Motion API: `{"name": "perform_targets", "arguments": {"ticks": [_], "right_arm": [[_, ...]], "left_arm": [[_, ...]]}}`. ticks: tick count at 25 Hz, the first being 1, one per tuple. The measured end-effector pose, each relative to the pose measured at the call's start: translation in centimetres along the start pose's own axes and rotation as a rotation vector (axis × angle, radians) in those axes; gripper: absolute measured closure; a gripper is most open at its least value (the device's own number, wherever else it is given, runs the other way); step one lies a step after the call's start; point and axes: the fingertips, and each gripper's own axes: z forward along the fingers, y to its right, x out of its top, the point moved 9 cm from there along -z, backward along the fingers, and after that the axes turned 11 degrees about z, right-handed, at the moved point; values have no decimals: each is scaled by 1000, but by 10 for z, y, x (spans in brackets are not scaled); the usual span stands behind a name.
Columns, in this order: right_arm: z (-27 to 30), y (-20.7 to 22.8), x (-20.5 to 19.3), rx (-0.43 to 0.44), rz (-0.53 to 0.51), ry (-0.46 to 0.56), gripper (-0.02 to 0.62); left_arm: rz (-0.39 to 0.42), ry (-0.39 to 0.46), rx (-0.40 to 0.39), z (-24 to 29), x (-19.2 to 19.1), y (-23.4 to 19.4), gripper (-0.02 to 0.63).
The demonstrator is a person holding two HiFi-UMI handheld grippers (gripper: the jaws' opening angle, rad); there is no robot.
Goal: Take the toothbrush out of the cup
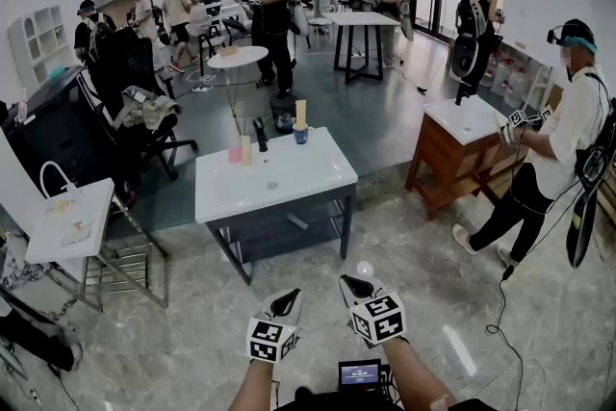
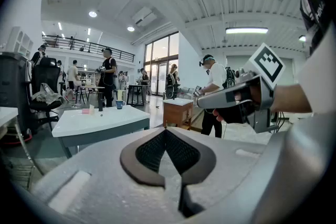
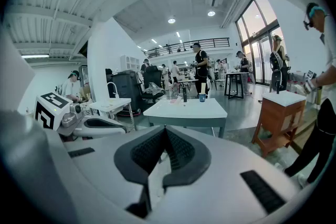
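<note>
Jaws, head view: your left gripper (image 1: 292, 296) and right gripper (image 1: 352, 285) sit low in the frame, side by side. Both have their jaws closed together with nothing in them.
Cup, head view: the blue cup (image 1: 300, 136) stands at the far edge of the white surface (image 1: 279, 188), well apart from both jaws. The toothbrush (image 1: 300, 114) stands upright in it.
Left gripper view: your jaws meet at the tips and are empty. The cup (image 2: 119, 104) is far ahead on the surface, left of the jaw line.
Right gripper view: your jaws are closed and empty. The cup (image 3: 202, 97) is far ahead, slightly right of the tips, on the surface's far side.
</note>
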Motion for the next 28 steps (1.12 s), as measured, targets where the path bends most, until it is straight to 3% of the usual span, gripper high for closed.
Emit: {"name": "perform_targets", "arguments": {"ticks": [20,28], "right_arm": [[-6,-6,0,50,27,-13,586],[-11,15,-10,54,36,-28,586]], "left_arm": [[5,-18,-11,-3,4,11,597],[23,-44,-25,13,-1,26,597]]}}
